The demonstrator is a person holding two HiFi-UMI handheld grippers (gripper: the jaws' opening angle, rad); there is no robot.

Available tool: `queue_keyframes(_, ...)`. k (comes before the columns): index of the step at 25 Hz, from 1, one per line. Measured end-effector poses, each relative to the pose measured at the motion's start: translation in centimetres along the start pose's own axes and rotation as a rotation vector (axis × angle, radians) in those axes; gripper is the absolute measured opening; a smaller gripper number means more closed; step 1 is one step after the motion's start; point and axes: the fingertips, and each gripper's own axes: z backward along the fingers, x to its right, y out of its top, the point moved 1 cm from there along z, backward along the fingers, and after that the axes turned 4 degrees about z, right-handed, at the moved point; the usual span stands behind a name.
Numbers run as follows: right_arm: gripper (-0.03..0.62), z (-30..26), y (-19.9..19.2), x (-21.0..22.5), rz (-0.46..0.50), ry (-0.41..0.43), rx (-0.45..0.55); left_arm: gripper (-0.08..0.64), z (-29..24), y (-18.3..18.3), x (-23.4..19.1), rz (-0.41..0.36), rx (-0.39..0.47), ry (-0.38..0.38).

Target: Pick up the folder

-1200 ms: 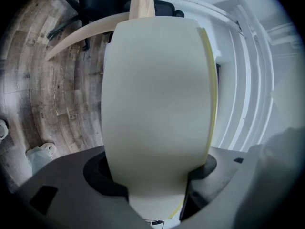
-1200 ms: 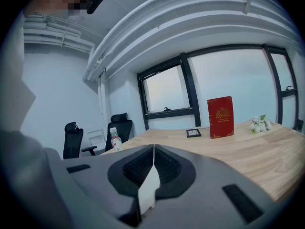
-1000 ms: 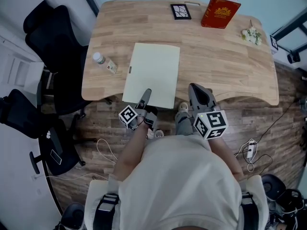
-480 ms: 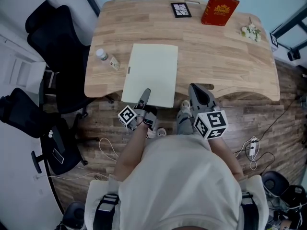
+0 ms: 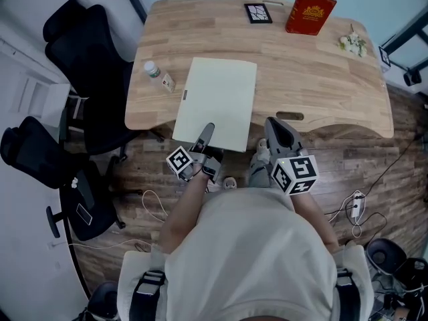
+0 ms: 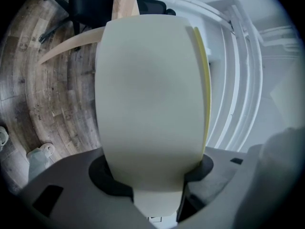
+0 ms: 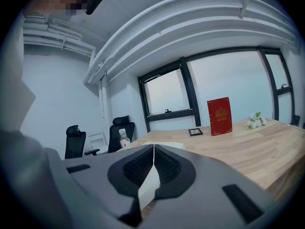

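Note:
A pale cream folder (image 5: 217, 102) lies on the wooden table (image 5: 321, 79), and its near edge hangs past the table's front rim. My left gripper (image 5: 206, 134) is shut on that near edge. In the left gripper view the folder (image 6: 150, 94) fills the middle and runs down between the jaws of the left gripper (image 6: 155, 175); a yellow sheet edge (image 6: 205, 80) shows on its right. My right gripper (image 5: 281, 129) hovers at the front rim to the folder's right. The right gripper view shows my right gripper (image 7: 153, 149) shut and empty, with the folder (image 7: 167, 145) just beyond its tips.
A red book (image 5: 309, 11), a small dark frame (image 5: 258, 13) and a white flower sprig (image 5: 352, 43) stand along the far edge. A small bottle (image 5: 153, 69) sits at the table's left. Black office chairs (image 5: 80, 52) stand left of the table. Cables lie on the floor (image 5: 354, 206).
The folder's near edge has come up slightly with my left gripper. The folder now sits nearer the bottle in the head view. My right gripper has drifted a little.

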Motion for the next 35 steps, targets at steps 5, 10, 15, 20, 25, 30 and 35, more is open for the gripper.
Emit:
queue_keyframes(5,0.020,0.6,0.0,-0.7,-0.007,-0.011,0.014,0.281,0.7,-0.3,1.5,0.009,-0.013,-0.024)
queue_keyframes(10,0.020,1.1,-0.3,-0.9,-0.016,-0.023,0.023,0.281,1.5,-0.5,3.1,0.018,-0.020,-0.037)
queue_keyframes(15,0.020,1.4,-0.6,-1.2,-0.026,-0.033,0.035,0.281,2.5,-0.8,4.9,0.027,-0.029,-0.066)
queue_keyframes(20,0.020,1.6,-0.6,-1.5,-0.031,-0.037,0.042,0.281,3.4,-0.6,6.6,0.029,-0.025,-0.081)
queue_keyframes(25,0.020,1.6,-0.6,-1.4,-0.036,-0.040,0.048,0.281,4.0,-0.6,8.0,0.033,-0.030,-0.092)
queue_keyframes(30,0.020,1.5,-0.5,-1.5,-0.028,-0.037,0.049,0.281,4.5,-0.8,9.4,0.019,-0.038,-0.109)
queue_keyframes(35,0.020,1.6,-0.3,-1.4,-0.019,-0.035,0.055,0.281,4.8,-1.2,10.7,0.021,-0.050,-0.130)
